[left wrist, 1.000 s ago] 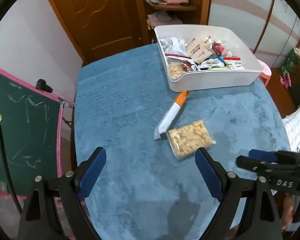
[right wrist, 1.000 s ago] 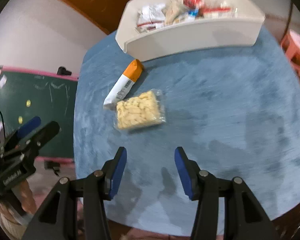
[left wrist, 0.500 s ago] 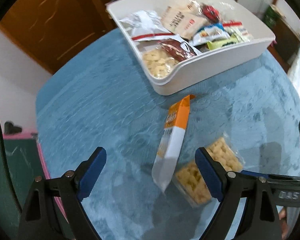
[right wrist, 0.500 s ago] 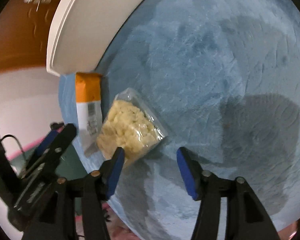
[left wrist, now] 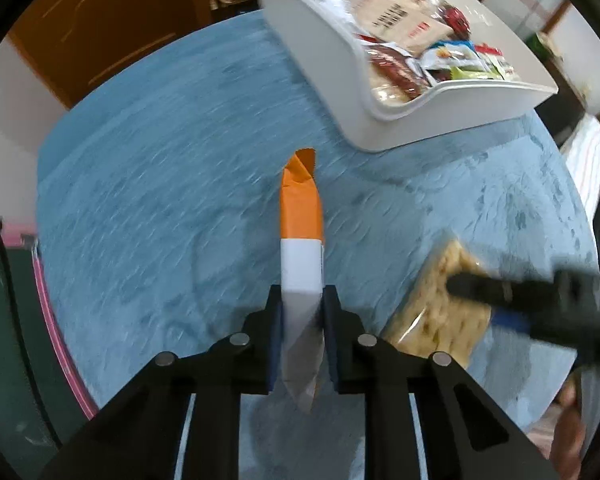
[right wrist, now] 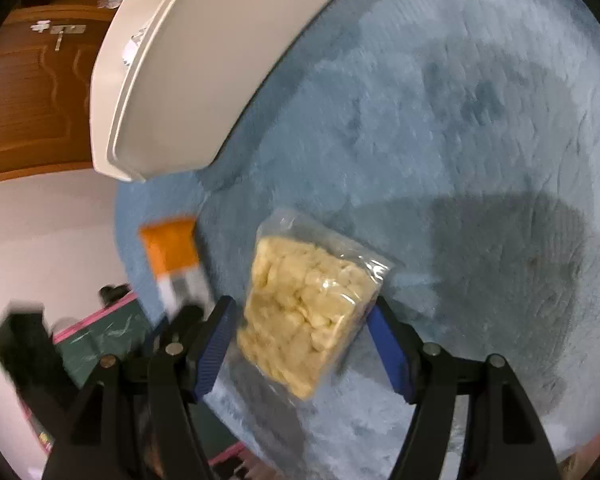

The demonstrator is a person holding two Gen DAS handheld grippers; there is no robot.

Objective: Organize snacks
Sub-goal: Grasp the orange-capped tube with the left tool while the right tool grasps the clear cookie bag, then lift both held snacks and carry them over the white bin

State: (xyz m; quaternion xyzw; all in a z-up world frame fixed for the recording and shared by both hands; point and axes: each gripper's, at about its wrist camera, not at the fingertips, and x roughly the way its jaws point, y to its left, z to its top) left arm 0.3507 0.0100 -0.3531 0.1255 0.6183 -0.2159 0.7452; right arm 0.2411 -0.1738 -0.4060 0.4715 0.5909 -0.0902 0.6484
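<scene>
My left gripper (left wrist: pixel 302 304) is shut on the white end of a long orange-and-white snack packet (left wrist: pixel 301 236), which points toward the white bin (left wrist: pixel 400 128). The packet also shows blurred in the right wrist view (right wrist: pixel 174 256). My right gripper (right wrist: pixel 306 316) is open, its blue pads on either side of a clear bag of yellow crackers (right wrist: pixel 304 316) that lies on the blue tablecloth (right wrist: pixel 460 140). The cracker bag (left wrist: pixel 436 312) and the right gripper (left wrist: pixel 520 300) show at the right of the left wrist view. The bin (right wrist: pixel 188 72) holds several snack packets.
The round table's edge curves close on the left, with a green chalkboard (left wrist: pixel 8 320) in a pink frame beside it. A wooden door (left wrist: pixel 100 20) and shelves stand behind the table. The bin sits at the far side of the table.
My left gripper came down and shut on the orange-and-white packet. My right gripper moved in over the cracker bag, so the bag lies between its open fingers.
</scene>
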